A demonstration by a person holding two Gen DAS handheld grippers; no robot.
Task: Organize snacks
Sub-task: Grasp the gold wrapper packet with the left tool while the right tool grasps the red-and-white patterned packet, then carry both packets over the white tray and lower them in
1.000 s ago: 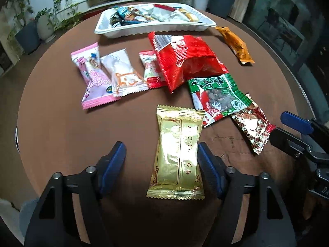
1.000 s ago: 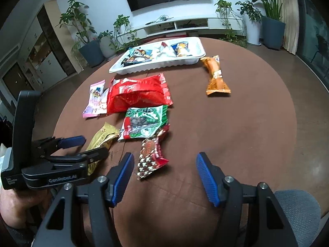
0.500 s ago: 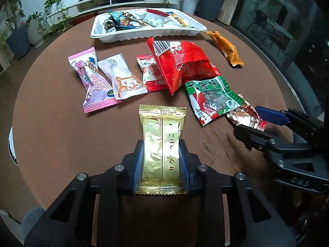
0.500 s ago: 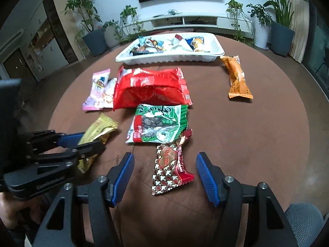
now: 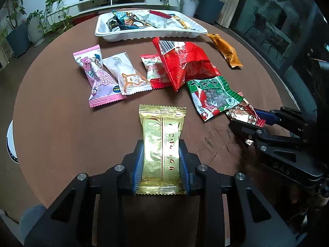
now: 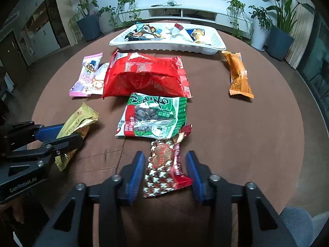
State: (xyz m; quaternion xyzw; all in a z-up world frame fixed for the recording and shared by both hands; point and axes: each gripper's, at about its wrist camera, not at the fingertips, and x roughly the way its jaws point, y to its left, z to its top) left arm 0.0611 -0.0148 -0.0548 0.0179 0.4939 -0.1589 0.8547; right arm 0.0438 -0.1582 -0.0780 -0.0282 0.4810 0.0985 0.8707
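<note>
A gold snack packet (image 5: 161,127) lies lengthwise between my left gripper's (image 5: 161,146) jaws, which are shut on its near half; the same packet (image 6: 78,121) shows in the right wrist view. My right gripper (image 6: 164,157) straddles a red packet with a white star pattern (image 6: 162,164). Its jaws are closing and the pads stand at the packet's edges without squeezing it. That packet's far end lies under a green peanut packet (image 6: 154,115). A white tray (image 5: 107,35) holding several snacks sits at the table's far side.
On the round brown table (image 5: 61,133) lie a big red bag (image 5: 185,61), an orange packet (image 5: 226,50), a pink packet (image 5: 98,76), a white packet (image 5: 127,76) and a small red-and-white one (image 5: 154,72). Potted plants and a TV shelf stand beyond.
My left gripper has closed onto the gold packet. My right gripper has moved over the star-patterned packet and narrowed its jaws around it.
</note>
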